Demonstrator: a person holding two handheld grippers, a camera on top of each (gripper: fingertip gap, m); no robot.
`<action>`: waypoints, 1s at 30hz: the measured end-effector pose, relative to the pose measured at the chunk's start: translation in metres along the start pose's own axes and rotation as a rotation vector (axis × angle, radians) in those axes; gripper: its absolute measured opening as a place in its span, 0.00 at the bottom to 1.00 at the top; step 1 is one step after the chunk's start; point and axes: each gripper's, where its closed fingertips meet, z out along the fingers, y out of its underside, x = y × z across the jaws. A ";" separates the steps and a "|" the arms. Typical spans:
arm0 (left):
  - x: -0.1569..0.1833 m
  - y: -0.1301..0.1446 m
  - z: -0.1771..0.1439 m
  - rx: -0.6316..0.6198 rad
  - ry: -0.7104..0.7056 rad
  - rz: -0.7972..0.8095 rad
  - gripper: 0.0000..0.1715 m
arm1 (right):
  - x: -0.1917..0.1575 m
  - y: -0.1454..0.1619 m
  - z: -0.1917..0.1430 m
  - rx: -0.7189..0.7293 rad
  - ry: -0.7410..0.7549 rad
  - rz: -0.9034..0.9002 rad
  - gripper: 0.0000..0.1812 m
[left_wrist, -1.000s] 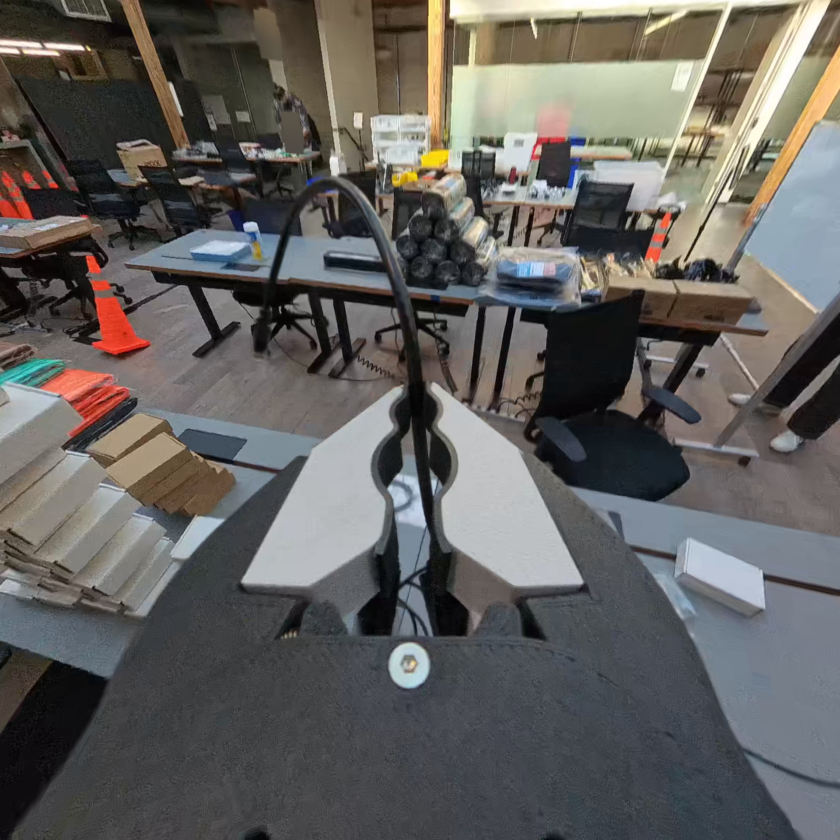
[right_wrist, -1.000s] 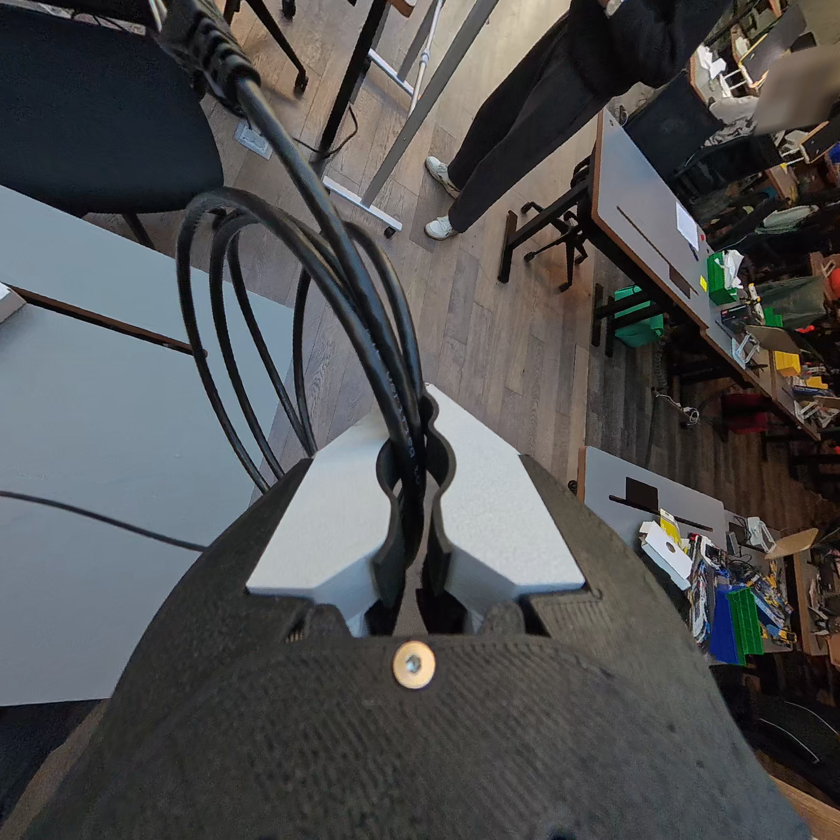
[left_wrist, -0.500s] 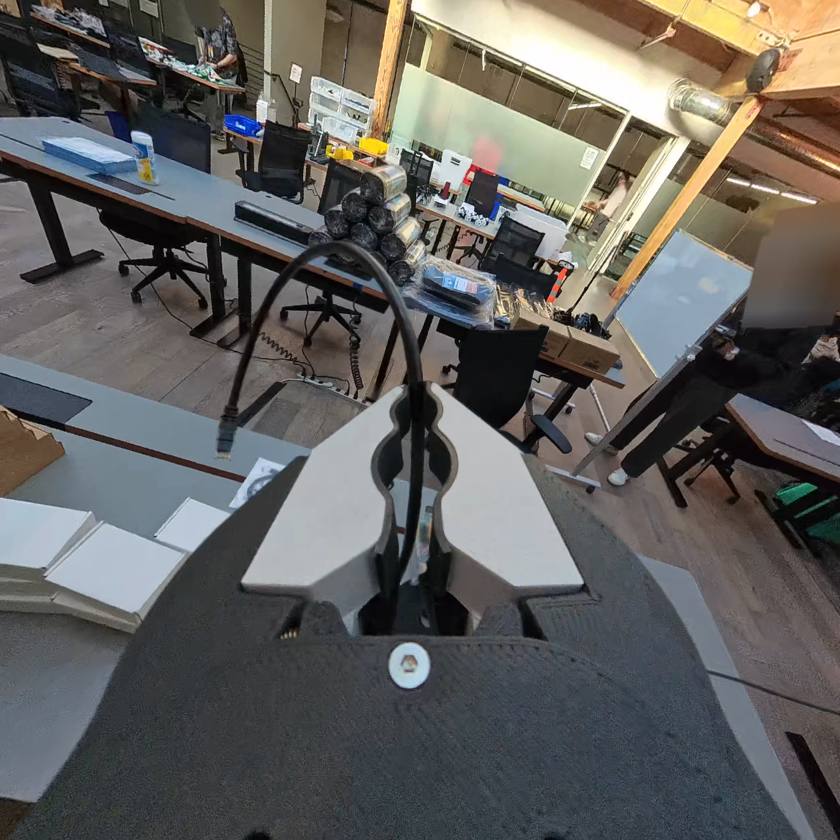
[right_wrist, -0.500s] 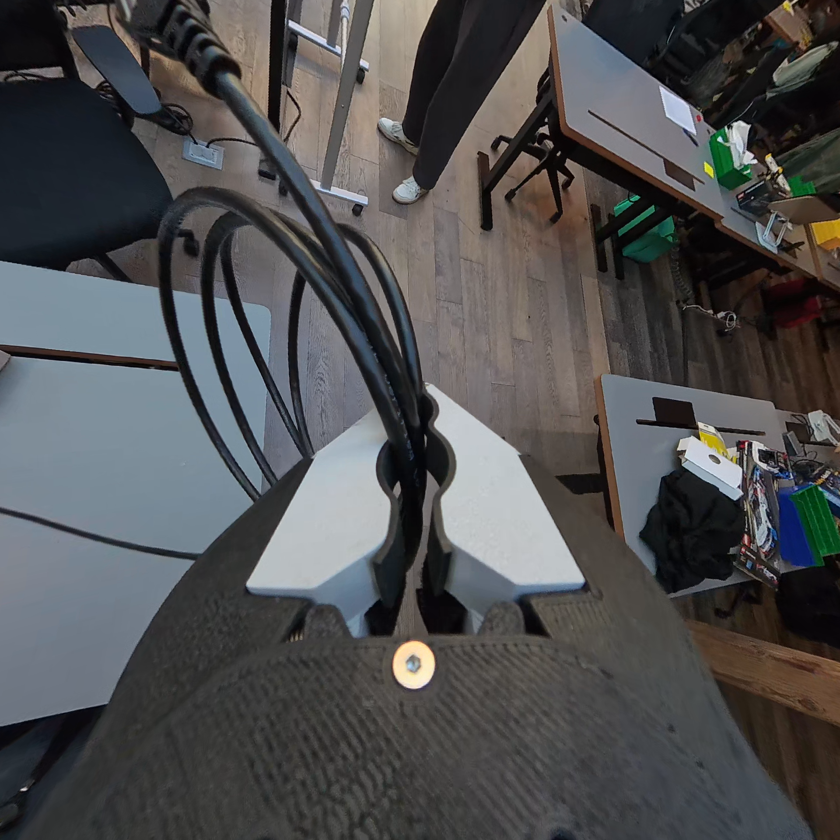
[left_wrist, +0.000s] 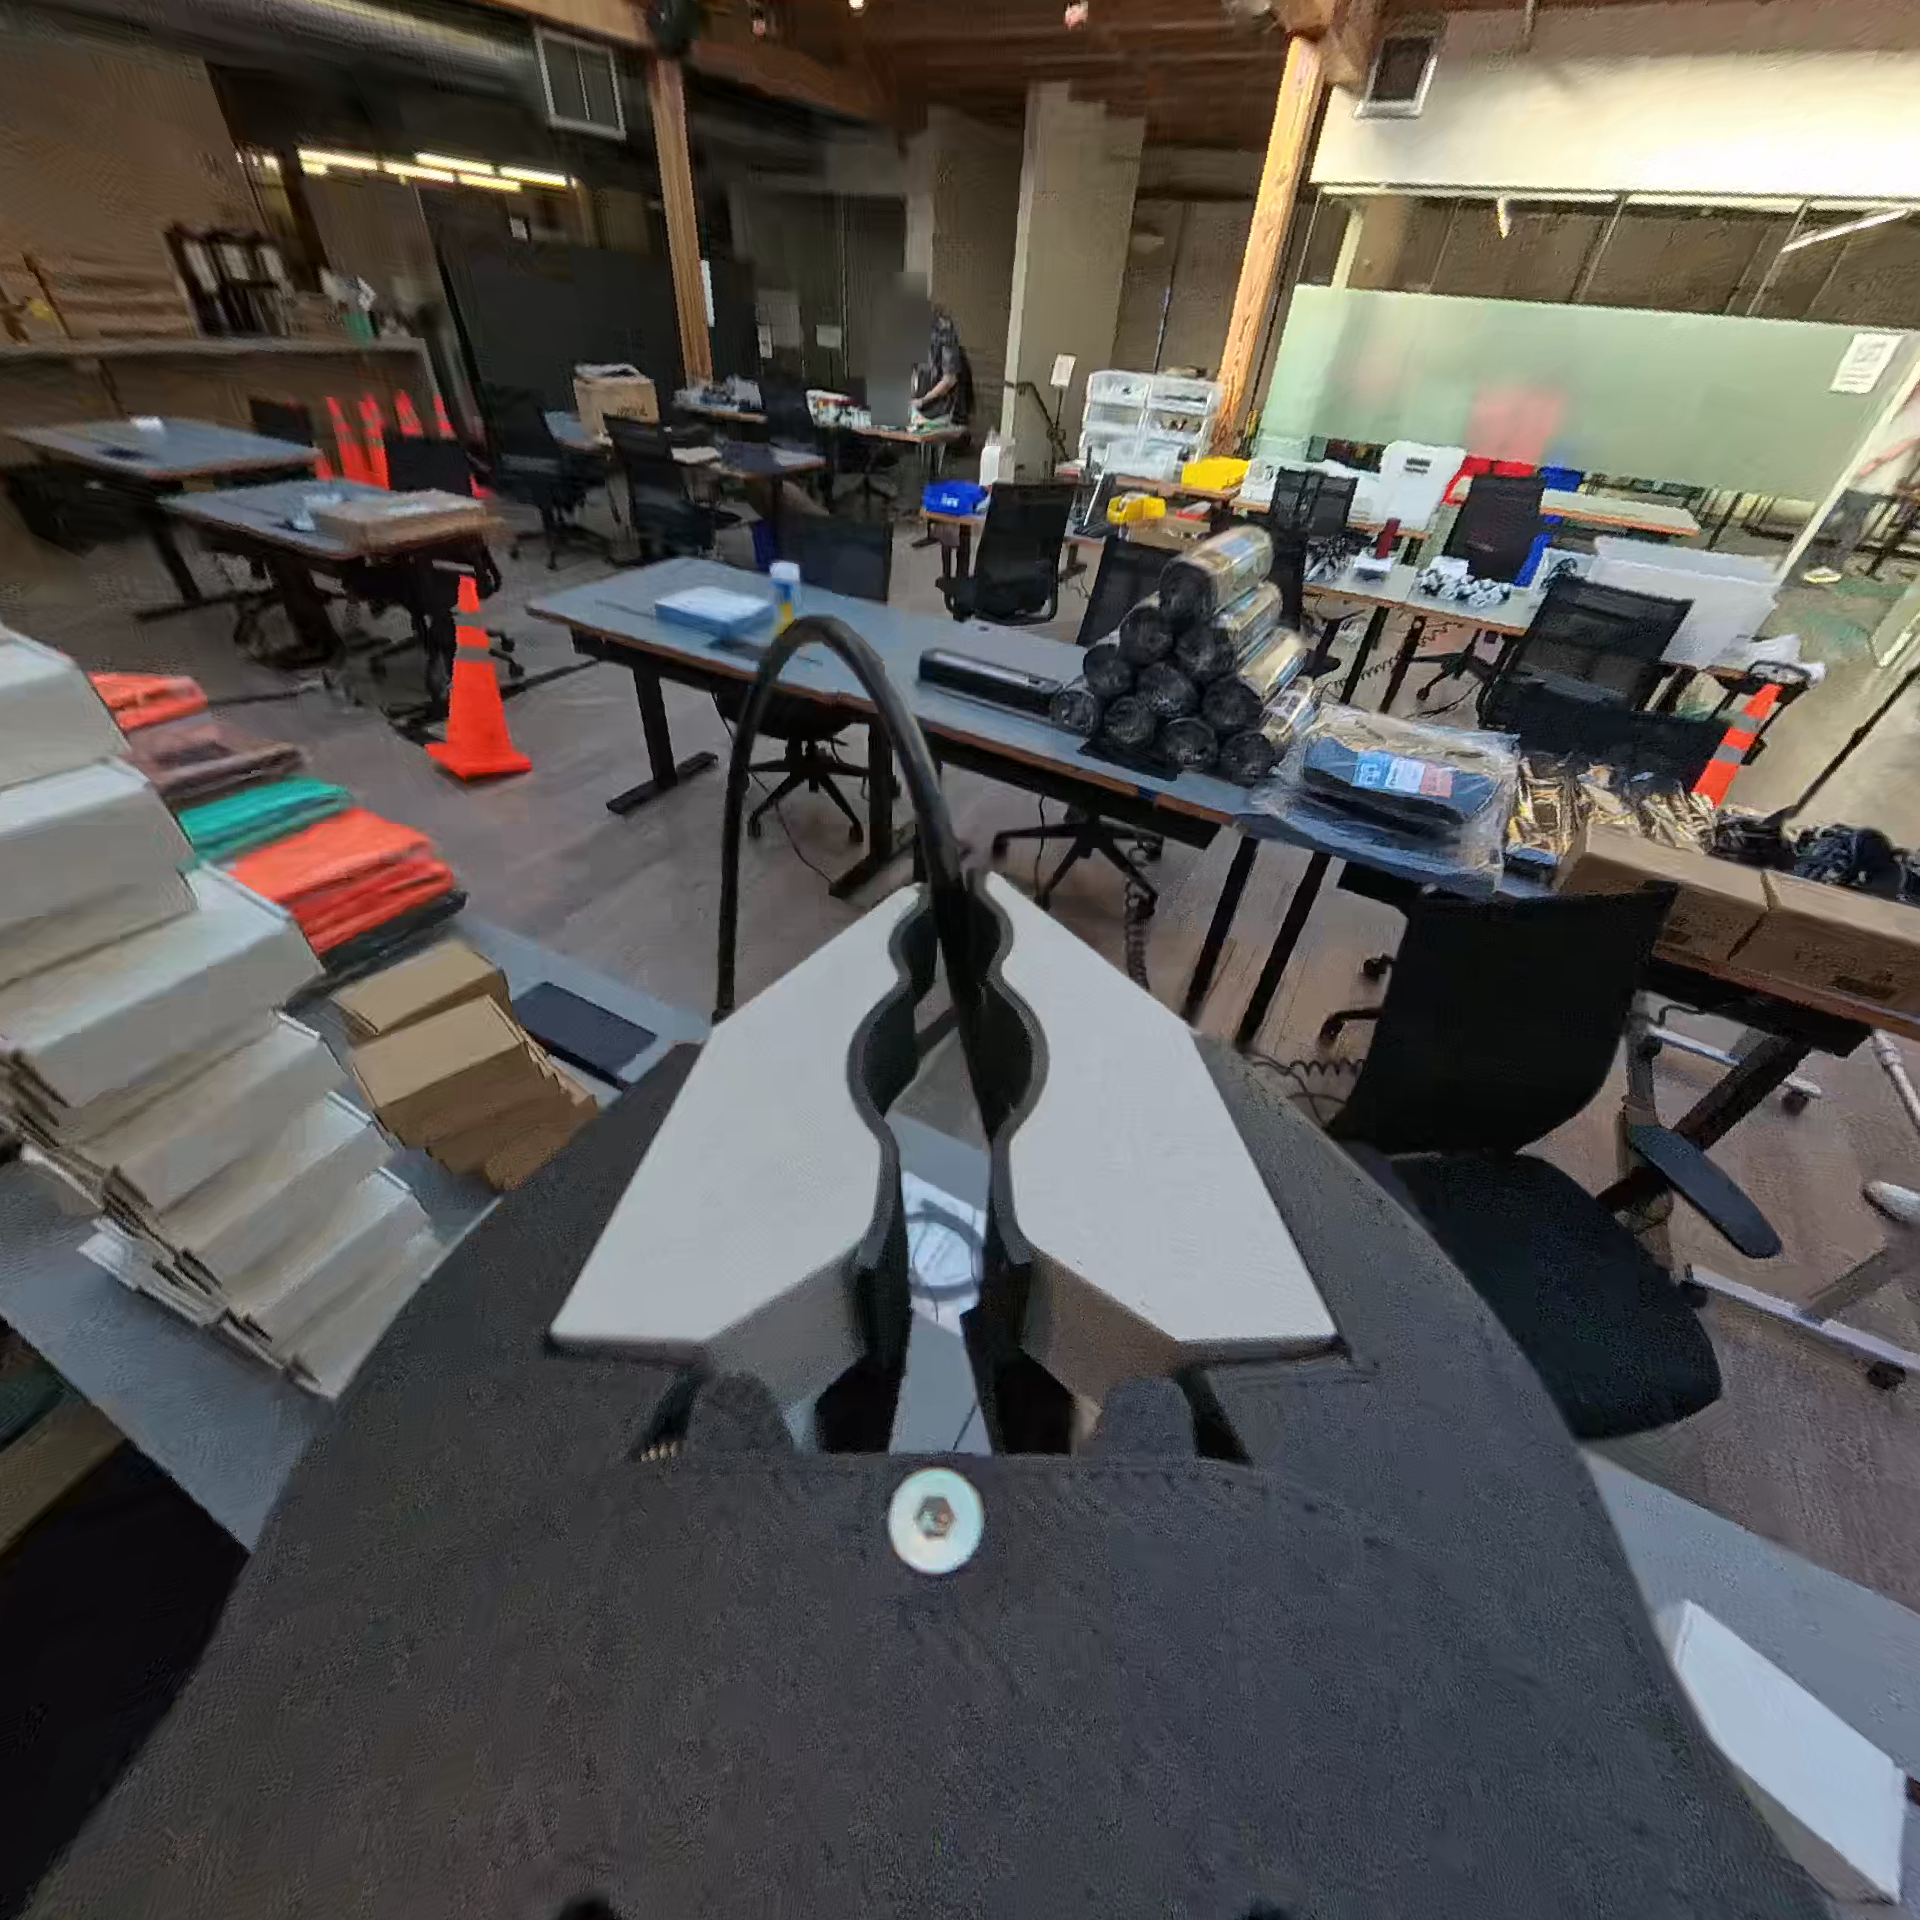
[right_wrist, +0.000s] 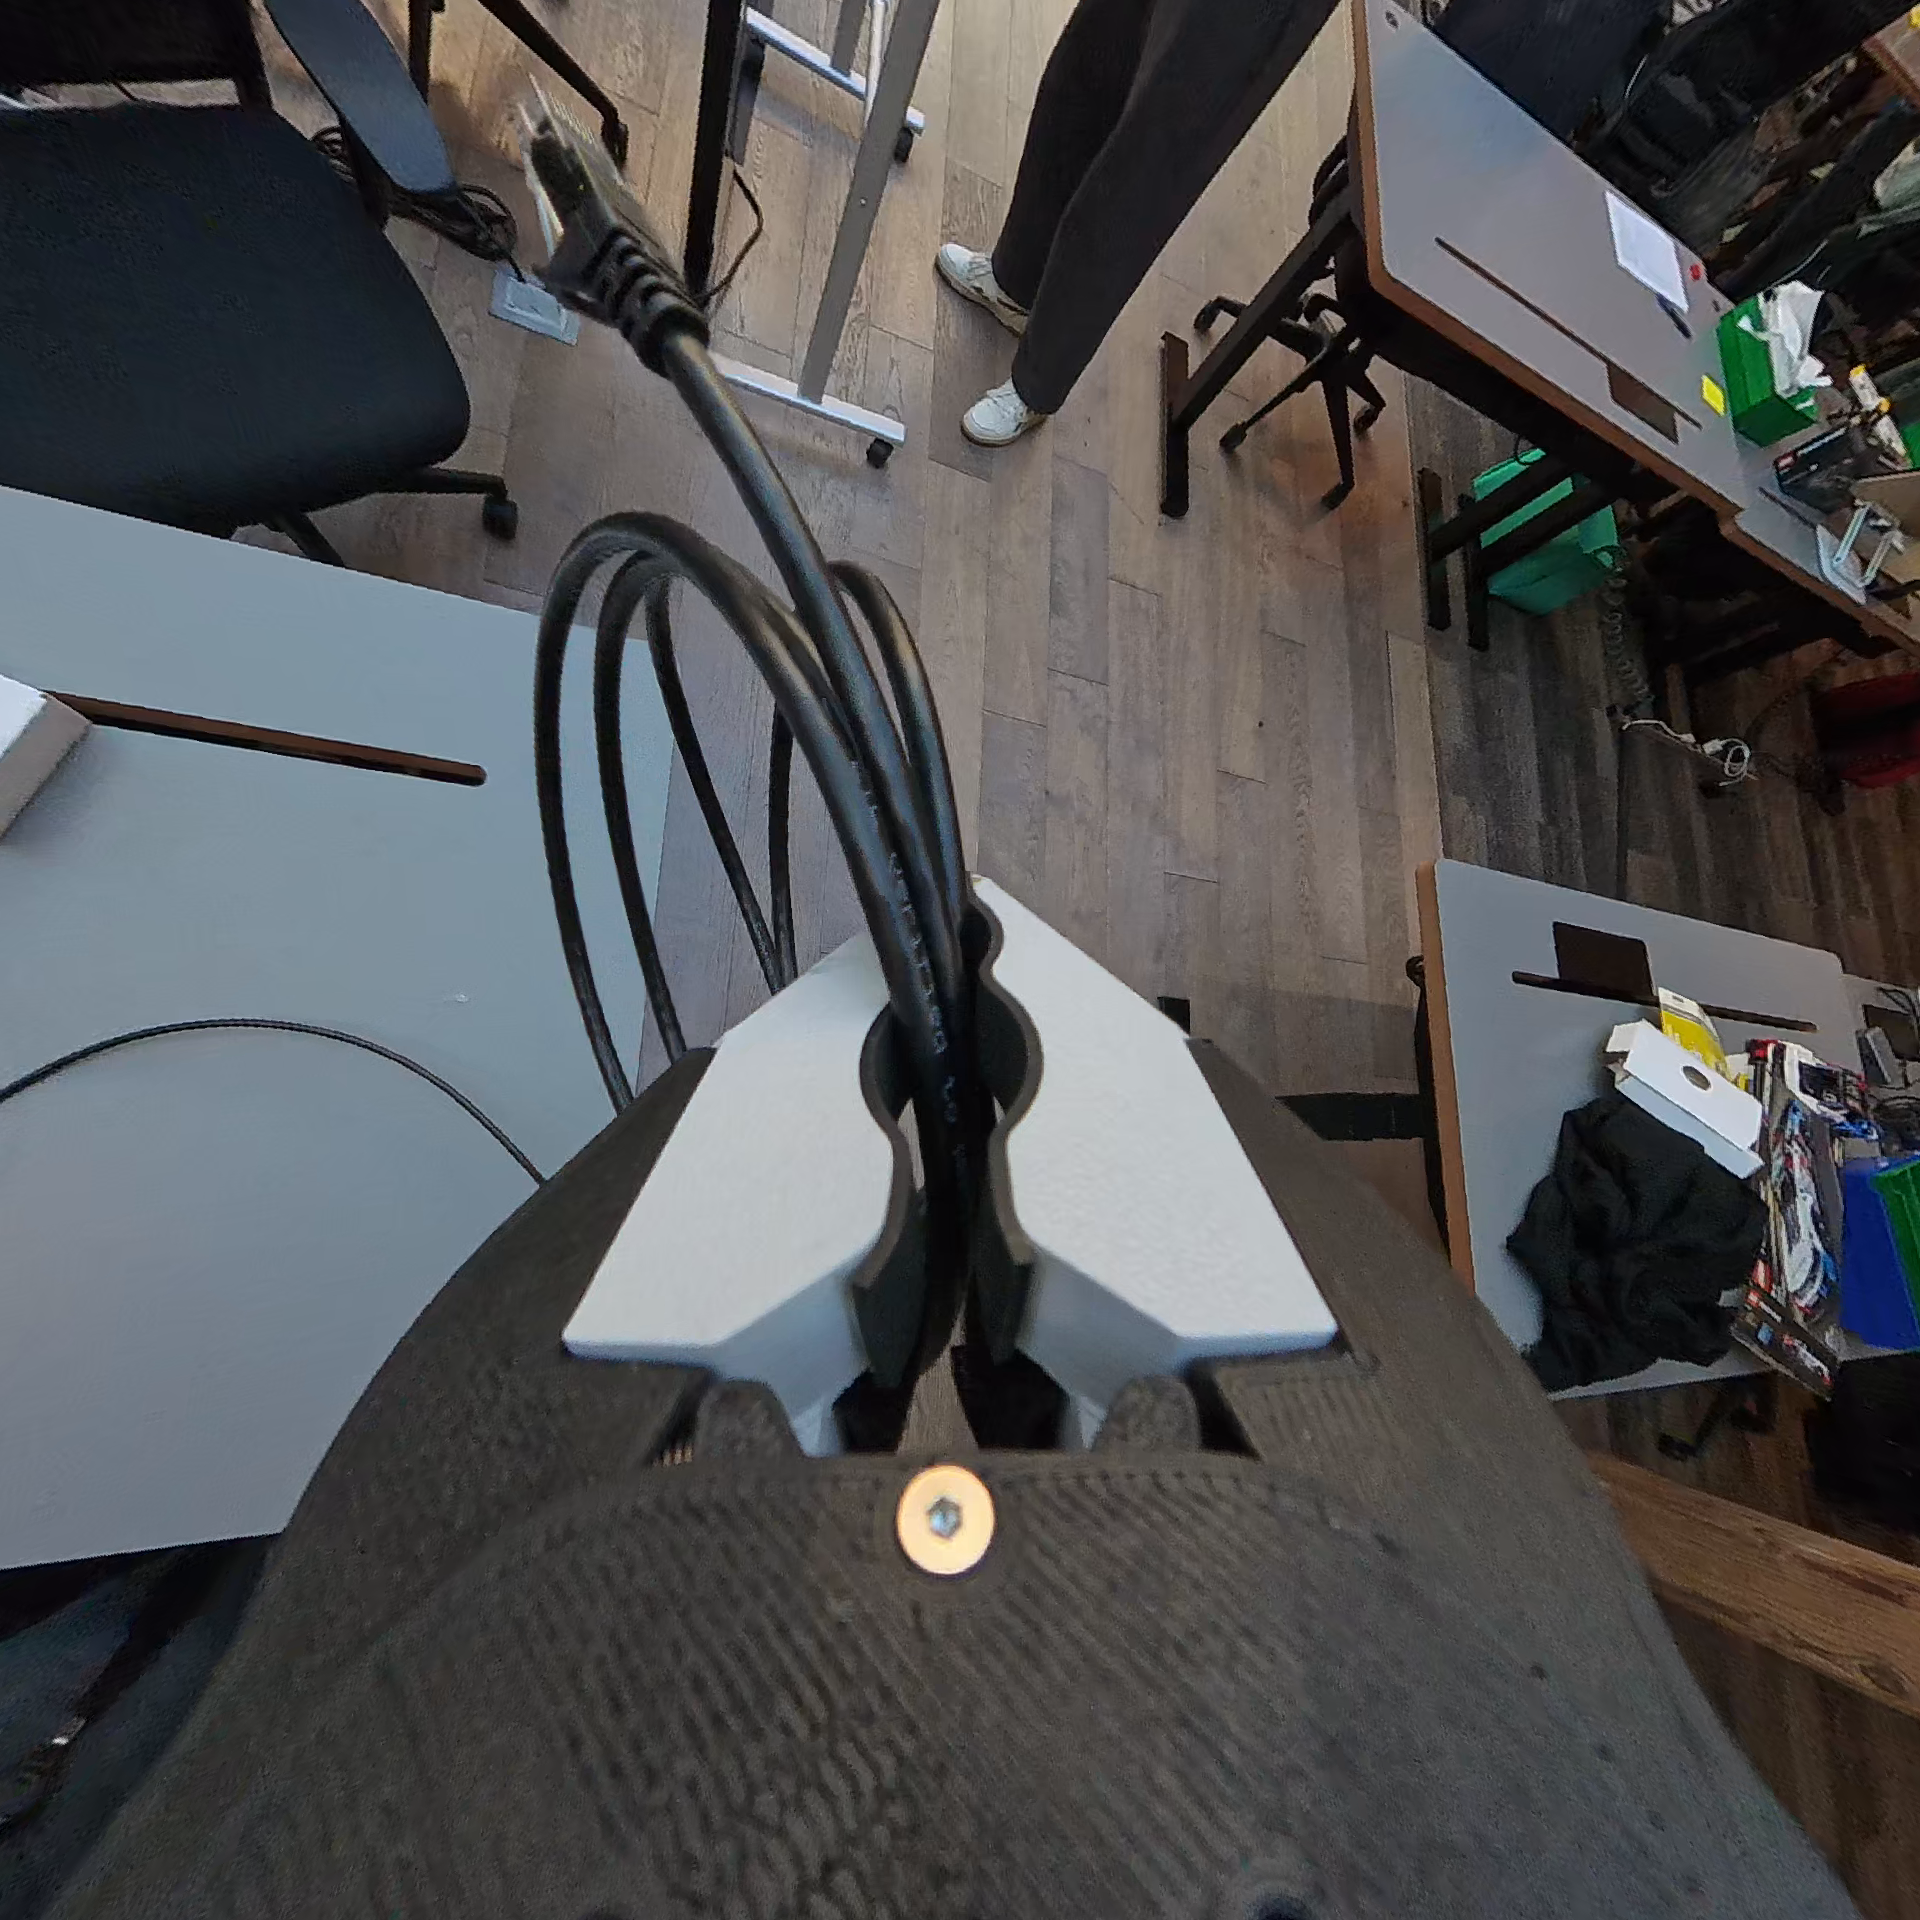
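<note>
My left gripper (left_wrist: 951, 899) is shut on a black cable (left_wrist: 831, 644). The cable arches up out of the fingertips, bends left and hangs down behind the left finger, where its end is hidden. My right gripper (right_wrist: 971, 904) is shut on a coiled bundle of black cable (right_wrist: 831, 665). Several loops (right_wrist: 566, 748) stand out to the left over the edge of a grey table (right_wrist: 260, 883). One strand rises to a black plug (right_wrist: 597, 260) at the upper left. Both grippers are held above the table.
Stacked flat white boxes (left_wrist: 156, 1039) and brown cardboard (left_wrist: 447, 1060) lie left. A black office chair (left_wrist: 1507, 1143) stands right, before a long table with black rolls (left_wrist: 1184, 675). A person's legs (right_wrist: 1101, 208), a thin cable on the table (right_wrist: 260, 1029) and a cluttered small table (right_wrist: 1507, 1039) are nearby. The gap from one gripper's tips to the other's is roughly 125 centimeters.
The left gripper swung right, then back left toward the box stacks, still holding the cable. The right gripper shifted, and the plug now sits lower and more central in its view.
</note>
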 end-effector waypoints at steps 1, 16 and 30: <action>-0.009 0.032 0.012 -0.051 0.002 -0.037 0.02 | -0.001 -0.005 -0.006 0.012 -0.002 -0.004 0.00; 0.202 0.473 0.018 -0.508 0.716 0.091 0.34 | -0.160 -0.087 -0.059 0.189 -0.431 -0.100 0.00; 0.665 0.401 -0.275 -0.062 1.485 0.436 0.44 | -0.331 -0.010 -0.069 0.066 -0.784 -0.589 0.00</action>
